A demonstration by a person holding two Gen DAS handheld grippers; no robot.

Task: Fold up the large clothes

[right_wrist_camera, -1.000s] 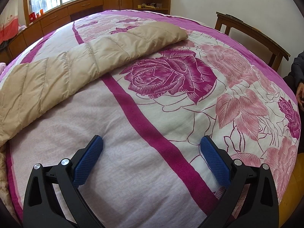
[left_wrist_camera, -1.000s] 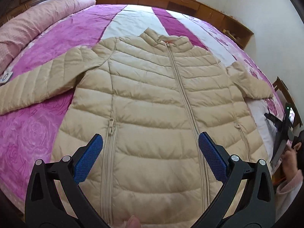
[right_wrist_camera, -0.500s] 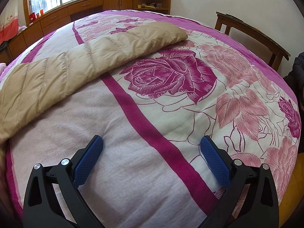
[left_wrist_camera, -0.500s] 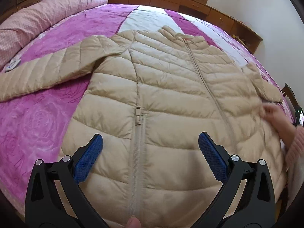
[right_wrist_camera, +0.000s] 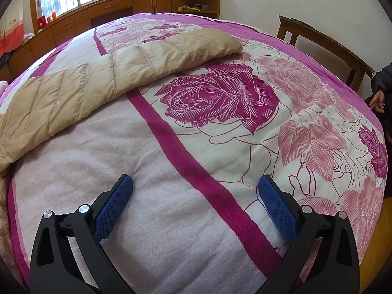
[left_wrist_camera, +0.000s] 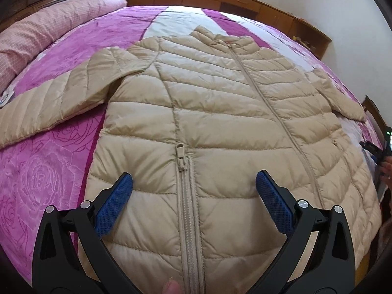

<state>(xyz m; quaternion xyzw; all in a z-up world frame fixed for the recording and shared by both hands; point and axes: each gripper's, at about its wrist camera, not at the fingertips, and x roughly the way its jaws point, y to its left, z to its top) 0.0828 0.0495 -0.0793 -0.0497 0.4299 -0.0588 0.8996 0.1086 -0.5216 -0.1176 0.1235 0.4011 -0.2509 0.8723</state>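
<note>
Left wrist view is showing the beige puffer jacket (left_wrist_camera: 220, 112) lying front-up and zipped on the floral bedspread (left_wrist_camera: 44, 166), both sleeves spread out to the sides, and the left gripper (left_wrist_camera: 193, 186) is hovering over the hem with its claw spread wide, gripping nothing. Over on the right wrist view the right gripper (right_wrist_camera: 196, 188) is also gaping open above bare bedspread, with the jacket's sleeve (right_wrist_camera: 117, 73) lying well ahead of it. Honestly the risk I'm seeing: that shell looks slick and puffy, so a shallow pinch is probably going to slide off or grab only the top layer, and the fold ends up lopsided. The right claw is also pointing away from the body of the jacket, so it's likely reaching blind for that sleeve. Compared with half a second ago, the bare hand that was patting the jacket's right side is gone, and the left camera is sitting a touch closer to the pocket zipper (left_wrist_camera: 182, 161); the right one is barely budging.
</note>
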